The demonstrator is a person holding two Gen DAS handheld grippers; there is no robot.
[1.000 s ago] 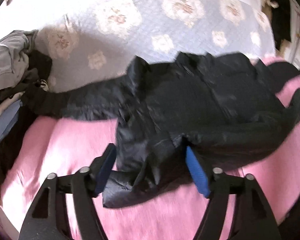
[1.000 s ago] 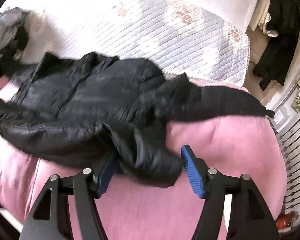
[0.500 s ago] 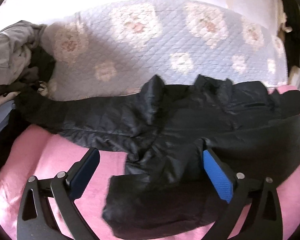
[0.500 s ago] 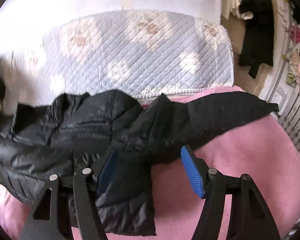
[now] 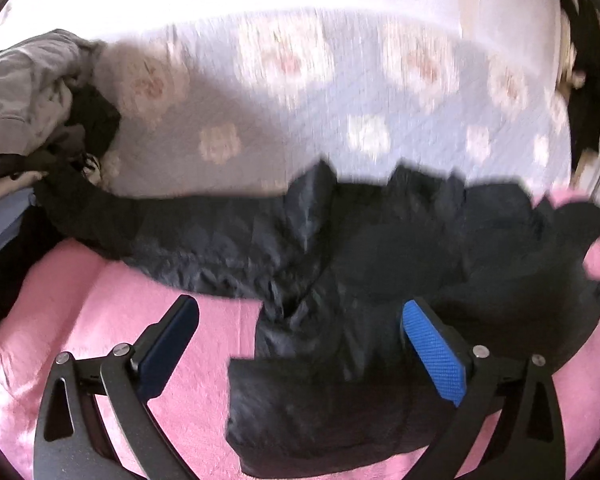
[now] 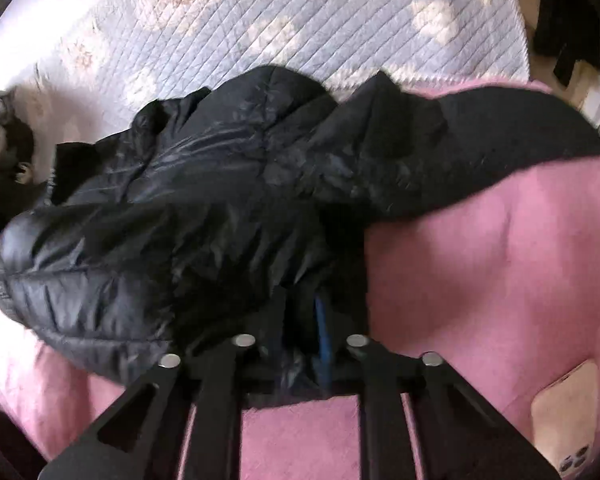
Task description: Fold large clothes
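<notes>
A pink fleece blanket (image 5: pixel 100 320) covers the near part of the bed, and beyond it, toward the top of both frames, lies a pale blue quilted cover (image 5: pixel 320 112) printed with cream and pink flowers. One black padded jacket (image 5: pixel 340 248) sprawls across the middle of both views, its upper edge on the quilt and its lower part on the pink blanket; in the right wrist view a single sleeve (image 6: pixel 500 136) stretches toward the right edge of the frame. At the upper left of the left wrist view sits one heap of other clothes (image 5: pixel 32 80), grey on top with darker and blue pieces beneath. At the upper right of the right wrist view dark garments (image 6: pixel 560 20) hang at the edge of the room. One phone (image 6: pixel 568 420) in a pale case rests on the blanket at the lower right of that view. Two tools are in sight. The left hand-held gripper (image 5: pixel 300 340) is spread wide, its blue pads (image 5: pixel 432 352) apart over the jacket's lower hem and gripping nothing. The right hand-held gripper (image 6: pixel 300 340) is clenched on a fold of the jacket's lower edge, with fabric bunched between its fingers.
</notes>
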